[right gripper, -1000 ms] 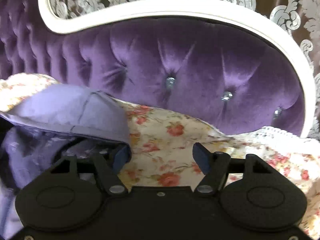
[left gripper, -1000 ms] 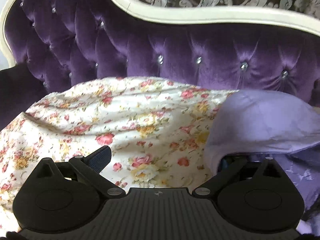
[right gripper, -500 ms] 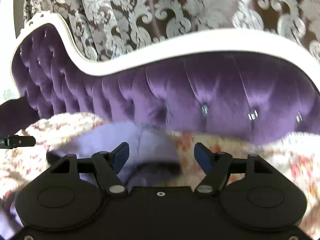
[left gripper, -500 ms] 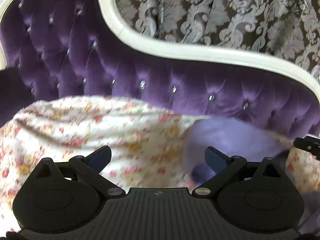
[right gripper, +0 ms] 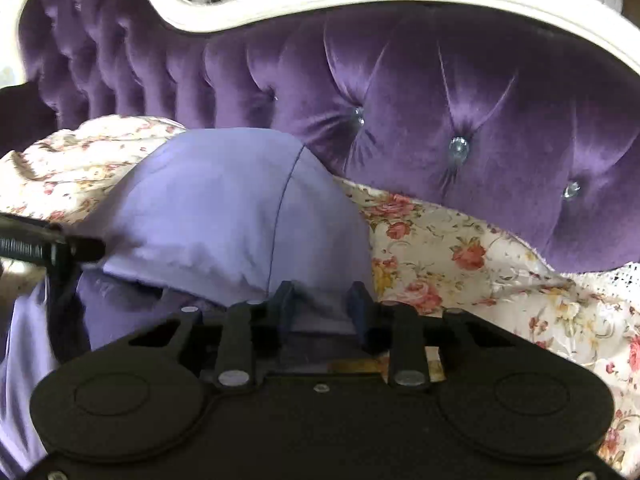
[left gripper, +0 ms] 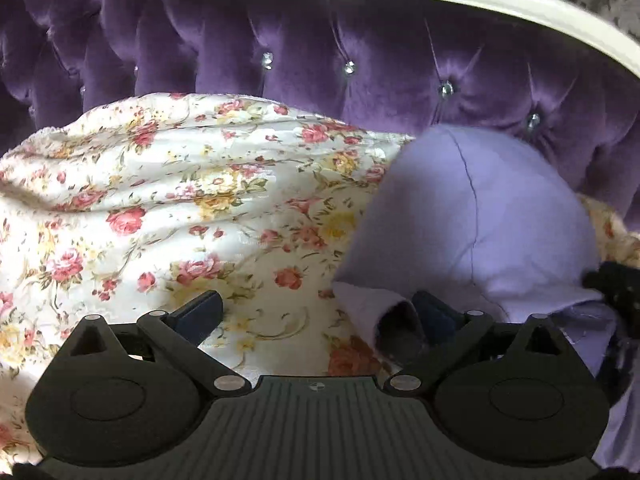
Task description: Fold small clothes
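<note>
A soft purple velvet sofa point(right gripper: 460, 92) with shiny buttons and a curvy cream frame carries a flowery sheet point(left gripper: 180, 208). A smooth lilac cloth point(right gripper: 224, 208) puffs up like a dome near the sofa's back edge. The right tongs point(right gripper: 320, 300) have just been closing and pinch its hem, while the left tongs point(left gripper: 316, 314) stand wide, cloth edge by one tip.

Left tool point(left gripper: 316, 314): matte black housing with a ribbed grey centre plate, two round black discs, silver pivot screws, dark blue finger pads point(left gripper: 200, 312). Right tool point(right gripper: 320, 300): same build — plain black centre plate, silver screws at lower corners, blue pads point(right gripper: 285, 296).
</note>
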The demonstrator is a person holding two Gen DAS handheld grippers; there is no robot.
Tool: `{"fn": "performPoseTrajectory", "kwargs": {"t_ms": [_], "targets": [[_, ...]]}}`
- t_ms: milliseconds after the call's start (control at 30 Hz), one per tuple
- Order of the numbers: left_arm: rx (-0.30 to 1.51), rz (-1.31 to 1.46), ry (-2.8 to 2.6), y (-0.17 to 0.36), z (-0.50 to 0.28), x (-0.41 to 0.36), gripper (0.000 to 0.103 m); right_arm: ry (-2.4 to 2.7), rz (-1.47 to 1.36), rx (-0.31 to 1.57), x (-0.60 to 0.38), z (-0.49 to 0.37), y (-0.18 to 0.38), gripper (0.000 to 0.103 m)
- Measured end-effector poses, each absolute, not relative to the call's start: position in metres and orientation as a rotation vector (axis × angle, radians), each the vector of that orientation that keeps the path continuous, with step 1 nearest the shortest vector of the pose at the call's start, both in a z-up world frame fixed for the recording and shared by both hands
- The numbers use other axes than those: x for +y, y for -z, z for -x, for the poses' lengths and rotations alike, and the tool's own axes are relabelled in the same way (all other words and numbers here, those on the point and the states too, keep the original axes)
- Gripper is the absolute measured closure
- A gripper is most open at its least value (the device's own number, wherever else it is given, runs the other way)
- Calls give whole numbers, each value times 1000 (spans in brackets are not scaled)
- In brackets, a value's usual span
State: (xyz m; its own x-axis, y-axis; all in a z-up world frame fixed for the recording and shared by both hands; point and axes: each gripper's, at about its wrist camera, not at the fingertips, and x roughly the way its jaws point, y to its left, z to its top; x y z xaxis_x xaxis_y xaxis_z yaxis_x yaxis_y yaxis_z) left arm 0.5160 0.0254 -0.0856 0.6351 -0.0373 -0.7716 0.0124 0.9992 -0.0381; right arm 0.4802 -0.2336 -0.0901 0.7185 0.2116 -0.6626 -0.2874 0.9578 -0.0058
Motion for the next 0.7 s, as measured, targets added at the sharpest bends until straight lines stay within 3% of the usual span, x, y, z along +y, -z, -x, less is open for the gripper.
{"fn": "performPoseTrajectory", "kwargs": {"t_ms": [100, 167, 233, 300, 467, 567, 700], "targets": [[887, 13, 28, 87, -517, 23, 0, -299, 80, 738, -242, -477, 86, 64], [877, 9, 28, 87, -517, 23, 0, -327, 48, 728, -250, -477, 79, 57], [863, 17, 32, 89, -515, 23, 0, -366, -24, 670, -261, -476, 66, 41], [858, 13, 31, 88, -515, 23, 0, -384, -97, 618, -272, -478, 55, 35], [851, 18, 31, 87, -511, 22, 0, -409, -208, 673, -281, -517, 48, 34], [849, 19, 30, 87, -511, 23, 0, -438, -285, 726, -284, -541, 58, 24], [846, 20, 28, 86, -510, 22, 0, -462, -333, 820, -282, -567, 79, 24]]}}
